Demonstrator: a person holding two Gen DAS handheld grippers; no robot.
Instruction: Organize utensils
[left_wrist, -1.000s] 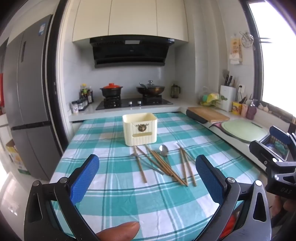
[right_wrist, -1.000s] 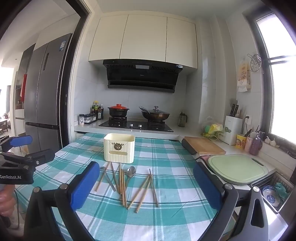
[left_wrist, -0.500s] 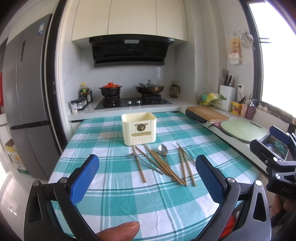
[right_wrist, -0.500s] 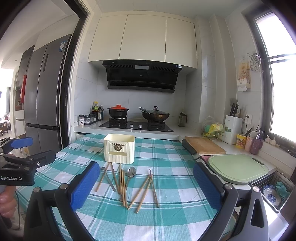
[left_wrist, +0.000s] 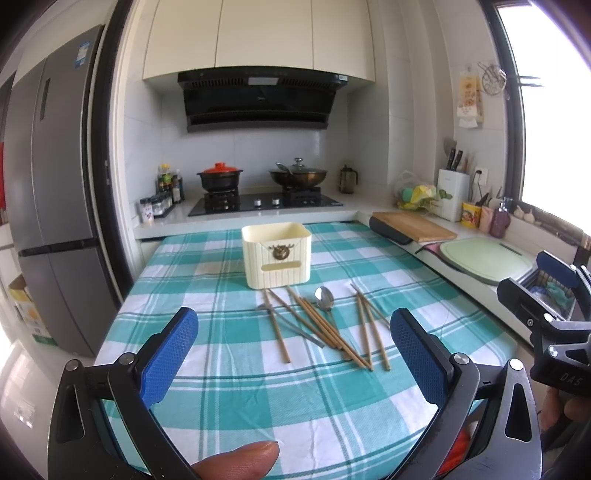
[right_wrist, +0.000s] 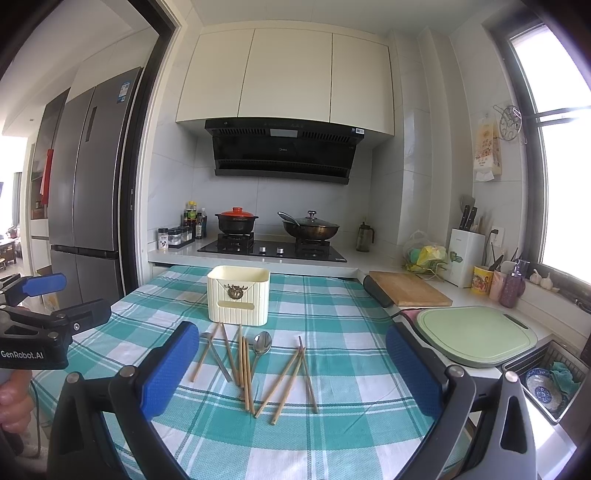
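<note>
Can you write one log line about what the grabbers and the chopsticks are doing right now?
left gripper: open, empty | right gripper: open, empty | chopsticks, spoon: loose on tablecloth | cream holder: upright behind them

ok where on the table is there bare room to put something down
Bare cloth lies left of the holder toward the fridge side, right of it toward the wooden board, and along the near edge behind both open grippers. Crowded: just in front of the holder, where chopsticks and a spoon lie scattered.
</note>
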